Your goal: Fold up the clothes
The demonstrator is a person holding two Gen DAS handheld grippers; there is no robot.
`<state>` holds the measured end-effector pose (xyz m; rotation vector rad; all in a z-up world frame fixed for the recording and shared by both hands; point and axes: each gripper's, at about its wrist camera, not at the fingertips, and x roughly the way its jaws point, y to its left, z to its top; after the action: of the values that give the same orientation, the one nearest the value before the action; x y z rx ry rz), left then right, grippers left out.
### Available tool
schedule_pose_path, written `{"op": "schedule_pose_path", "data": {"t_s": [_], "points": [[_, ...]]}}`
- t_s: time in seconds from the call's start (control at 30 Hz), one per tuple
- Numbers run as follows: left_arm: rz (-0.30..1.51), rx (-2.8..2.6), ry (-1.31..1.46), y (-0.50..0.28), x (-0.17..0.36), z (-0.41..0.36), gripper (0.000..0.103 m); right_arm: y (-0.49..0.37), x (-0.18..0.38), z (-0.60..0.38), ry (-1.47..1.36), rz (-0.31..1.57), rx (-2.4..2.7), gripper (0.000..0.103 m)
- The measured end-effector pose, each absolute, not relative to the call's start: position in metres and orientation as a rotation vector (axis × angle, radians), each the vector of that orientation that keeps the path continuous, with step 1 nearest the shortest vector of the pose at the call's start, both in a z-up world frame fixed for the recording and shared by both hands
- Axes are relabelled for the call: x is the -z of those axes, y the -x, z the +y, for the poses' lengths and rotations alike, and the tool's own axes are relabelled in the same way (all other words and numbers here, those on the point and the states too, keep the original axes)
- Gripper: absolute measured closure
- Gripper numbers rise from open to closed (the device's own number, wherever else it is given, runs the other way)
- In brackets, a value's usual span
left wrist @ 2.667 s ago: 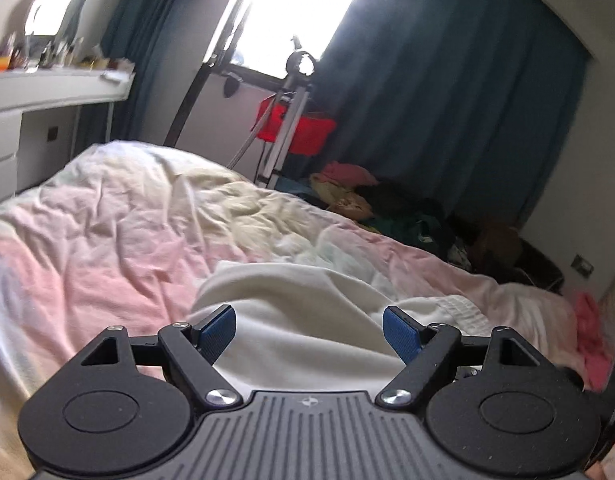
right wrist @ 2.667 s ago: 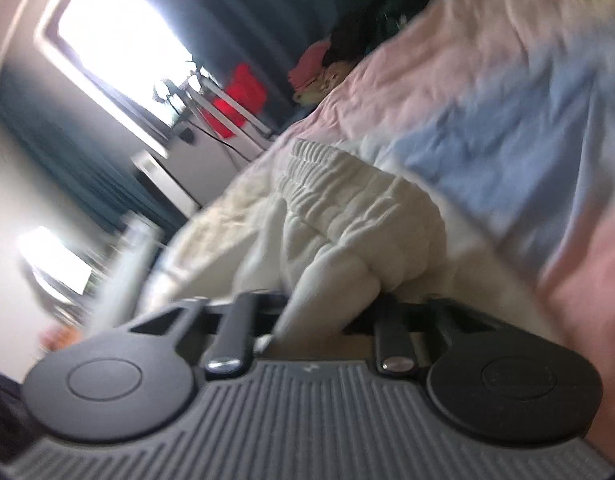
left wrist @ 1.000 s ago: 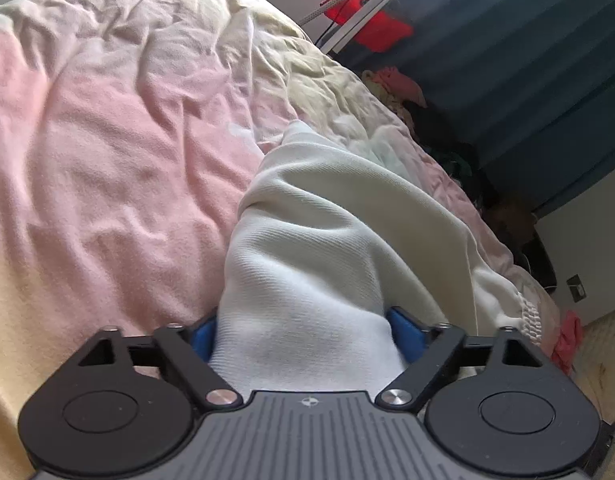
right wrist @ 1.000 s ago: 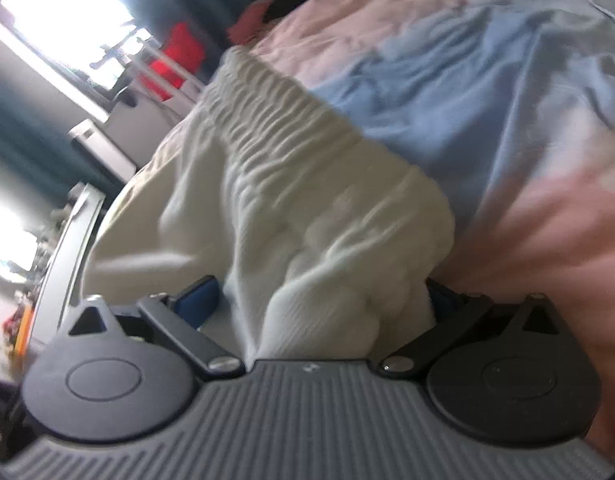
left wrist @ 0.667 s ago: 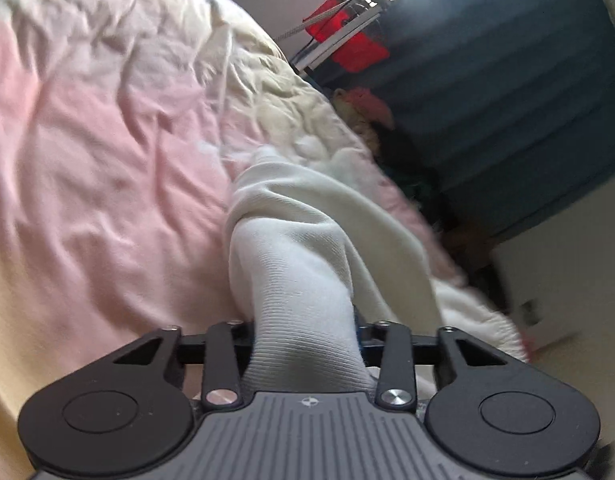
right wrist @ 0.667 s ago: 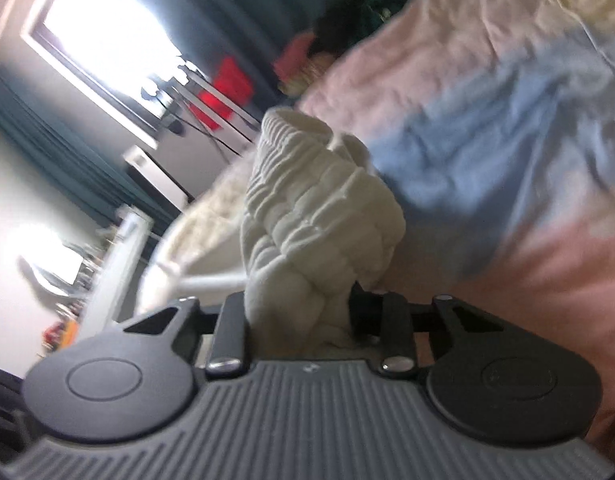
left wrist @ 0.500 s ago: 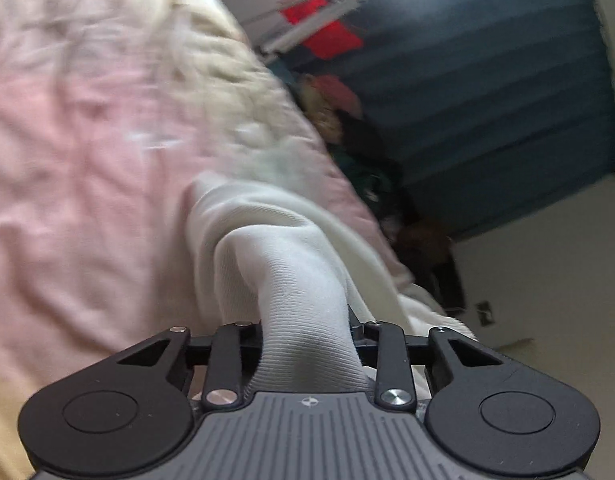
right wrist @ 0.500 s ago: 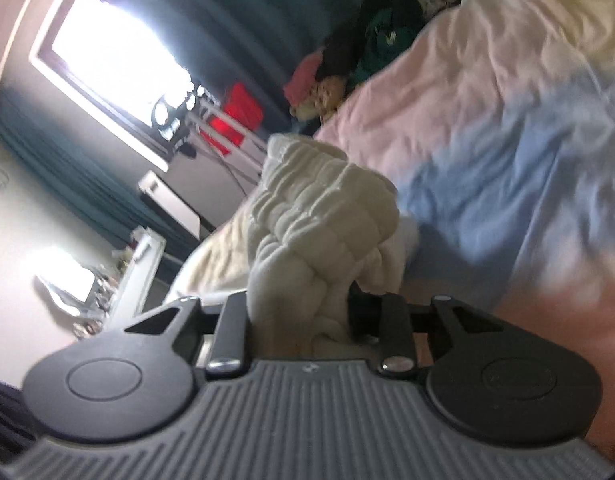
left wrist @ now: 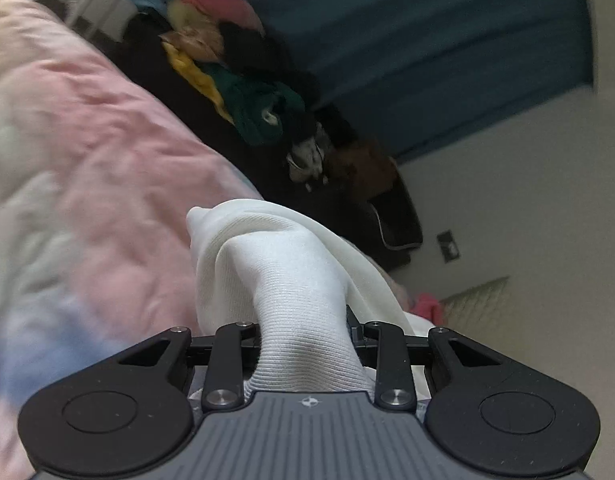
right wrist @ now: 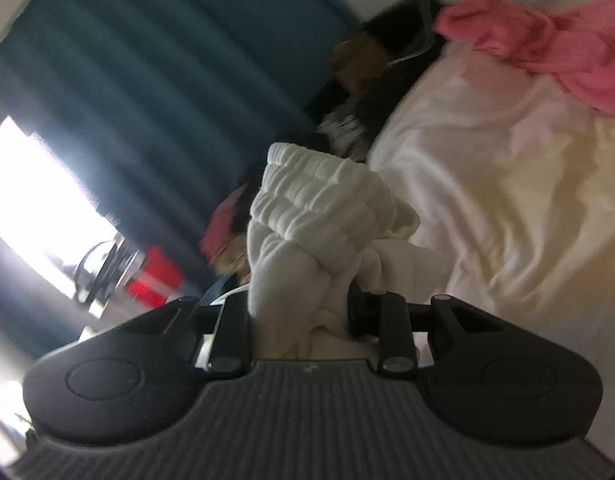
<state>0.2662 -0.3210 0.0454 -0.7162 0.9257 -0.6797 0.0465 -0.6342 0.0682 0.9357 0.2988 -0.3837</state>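
Gripping one white garment (left wrist: 283, 280) — two grippers, left gripper (left wrist: 305, 330) and right gripper (right wrist: 299, 312).

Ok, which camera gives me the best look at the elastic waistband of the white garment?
The right wrist view: the gathered waistband rises just beyond the right gripper, which clamps the white garment. The left wrist view shows only smooth ribbed fabric in the left gripper, no waistband.

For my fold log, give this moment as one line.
left claw: shut on white garment | right claw: shut on white garment, ribbed band | bedspread: below
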Motion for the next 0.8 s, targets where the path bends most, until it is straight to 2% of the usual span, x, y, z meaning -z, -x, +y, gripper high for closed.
{"op": "schedule_pose_path", "data": {"t_s": [0.17, 0.23, 0.3, 0.53, 0.6, 0.67, 0.77, 0.8], "points": [[0.95, 0.76, 0.562, -0.289, 0.009, -0.362, 0.071, -0.053, 0.01, -0.664, -0.993, 0.315, 0.428, 0.072], [0.918, 0.806, 0.473, -0.281, 0.023, -0.363, 0.069, -0.037, 0.042, -0.657, -1.02, 0.261, 0.418, 0.072], [0.828, 0.852, 0.402, -0.257, 0.033, -0.351, 0.066, -0.014, 0.07, -0.644, -1.049, 0.195, 0.409, 0.071], [0.843, 0.872, 0.377, -0.237, 0.09, -0.314, 0.054, 0.028, 0.138, -0.61, -1.098, 0.159, 0.412, 0.065], [0.849, 0.887, 0.361, -0.237, 0.098, -0.311, 0.046, 0.029, 0.143, -0.607, -1.093, 0.152, 0.416, 0.064], [0.872, 0.918, 0.36, -0.241, 0.097, -0.308, 0.044, 0.029, 0.139, -0.608, -1.104, 0.164, 0.436, 0.061], [0.883, 0.881, 0.305, -0.236, 0.081, -0.3, 0.03, 0.034, 0.121, -0.601, -1.115, 0.227, 0.506, 0.059], [0.884, 0.869, 0.276, -0.231, 0.073, -0.297, 0.029, 0.038, 0.113, -0.596, -1.111, 0.253, 0.535, 0.059]]}}
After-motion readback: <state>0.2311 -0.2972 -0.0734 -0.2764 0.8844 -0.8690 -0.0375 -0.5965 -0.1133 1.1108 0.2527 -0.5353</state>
